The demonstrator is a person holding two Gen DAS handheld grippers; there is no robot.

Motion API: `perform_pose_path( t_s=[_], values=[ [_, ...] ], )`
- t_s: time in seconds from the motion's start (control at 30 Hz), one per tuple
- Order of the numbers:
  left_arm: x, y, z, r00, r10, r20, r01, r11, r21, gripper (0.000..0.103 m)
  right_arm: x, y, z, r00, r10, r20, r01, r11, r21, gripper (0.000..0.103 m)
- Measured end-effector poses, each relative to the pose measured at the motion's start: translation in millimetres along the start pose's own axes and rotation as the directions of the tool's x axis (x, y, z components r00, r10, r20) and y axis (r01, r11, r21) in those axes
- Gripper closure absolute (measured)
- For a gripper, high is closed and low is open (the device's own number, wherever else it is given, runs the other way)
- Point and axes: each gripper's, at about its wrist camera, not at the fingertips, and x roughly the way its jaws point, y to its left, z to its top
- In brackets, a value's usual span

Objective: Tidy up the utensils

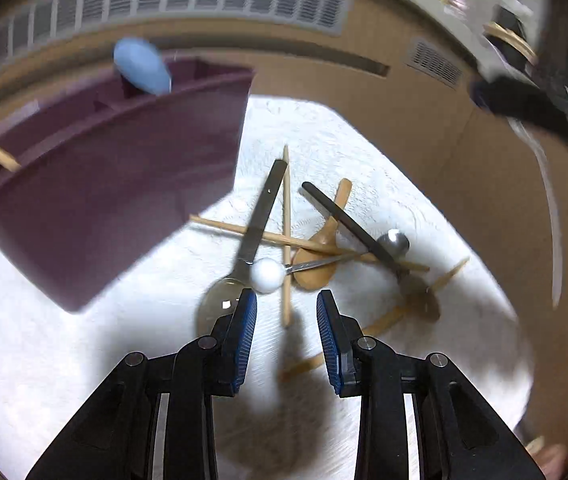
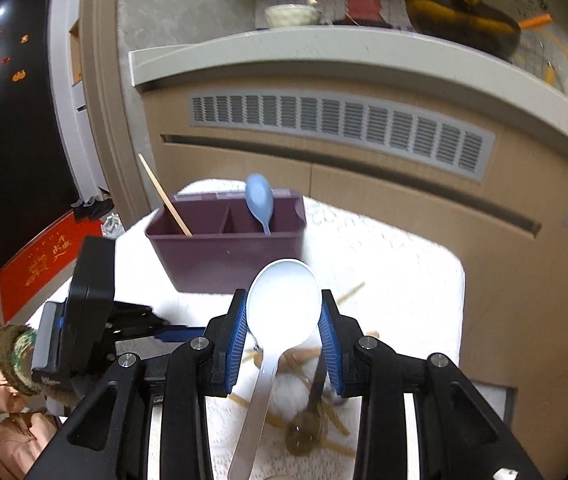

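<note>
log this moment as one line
left gripper: open, over utensil pile | right gripper: shut on white spoon | purple caddy: holds blue spoon, chopstick

We see a home kitchen: a grey counter (image 2: pixel 324 46) at the far side bears a bowl (image 2: pixel 292 15), vented wood cabinets (image 2: pixel 340 120) below, a fridge (image 2: pixel 7 120) at left.

— What's carrying it all?
— A white textured cloth (image 1: pixel 63 360).
— And on it?
— The purple caddy (image 2: pixel 227 256) at the back, then a tangled pile: chopsticks (image 1: pixel 286 240), wooden spoons (image 1: pixel 318 256), dark-handled metal spoons (image 1: pixel 259 216)
</note>
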Motion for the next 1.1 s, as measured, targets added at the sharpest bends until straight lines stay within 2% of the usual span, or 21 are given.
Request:
perform_pose_path(
  t_s=[0.1, 0.13, 0.27, 0.43, 0.6, 0.67, 0.77, 0.87, 0.97, 1.03, 1.1],
  values=[
    [18.8, 3.3, 8.5, 0.993, -0.081, -0.09, 0.063, 0.981, -0.186, 0.071, 4.5, -11.5, -5.9, 1.0, 0.002, -0.009, -0.001, 0.999, 0.036, 0.07],
    [22.9, 4.2, 10.0, 0.992, -0.078, -0.102, 0.053, 0.972, -0.227, 0.071, 6.4, -14.0, -7.4, 1.0, 0.004, -0.011, -0.003, 0.999, 0.044, 0.07],
    [31.0, 15.9, 21.3, 0.994, -0.061, -0.092, 0.017, 0.907, -0.42, 0.071, 12.1, -20.6, -16.1, 1.0, 0.014, -0.015, -0.013, 0.998, 0.068, 0.07],
    [43.7, 18.0, 39.0, 0.991, 0.018, -0.13, -0.082, 0.857, -0.508, 0.071, 15.3, -29.0, -29.6, 1.0, 0.006, 0.002, -0.007, 0.996, 0.091, 0.07],
    [57.3, 11.7, 55.5, 0.98, 0.115, -0.161, -0.184, 0.831, -0.525, 0.069, 17.5, -38.7, -40.8, 0.999, -0.037, 0.009, 0.036, 0.993, 0.117, 0.07],
    [59.1, 6.6, 58.6, 0.975, 0.151, -0.165, -0.214, 0.837, -0.504, 0.068, 16.3, -39.2, -44.8, 0.998, -0.06, 0.014, 0.058, 0.992, 0.112, 0.07],
    [58.2, -1.9, 57.1, 0.972, 0.19, -0.137, -0.231, 0.874, -0.427, 0.071, 15.2, -40.2, -50.1, 0.999, -0.043, 0.016, 0.041, 0.992, 0.123, 0.07],
    [44.8, -7.5, 44.1, 0.977, 0.196, -0.084, -0.213, 0.905, -0.368, 0.081, 13.0, -39.1, -54.7, 0.999, -0.03, 0.018, 0.027, 0.991, 0.132, 0.07],
    [15.1, -10.1, 20.6, 0.981, 0.191, -0.027, -0.19, 0.932, -0.308, 0.081, 12.2, -34.4, -58.9, 1.0, -0.003, 0.009, 0.001, 0.992, 0.127, 0.07],
    [-8.0, -16.1, 4.5, 0.973, 0.231, 0.031, -0.217, 0.947, -0.235, 0.081, 12.8, -28.1, -60.3, 1.0, 0.011, 0.001, -0.011, 0.994, 0.112, 0.07],
    [-25.6, -22.9, -8.4, 0.958, 0.275, 0.083, -0.258, 0.95, -0.177, 0.081, 13.5, -19.4, -60.4, 1.0, 0.026, -0.005, -0.025, 0.995, 0.096, 0.07]
  ],
)
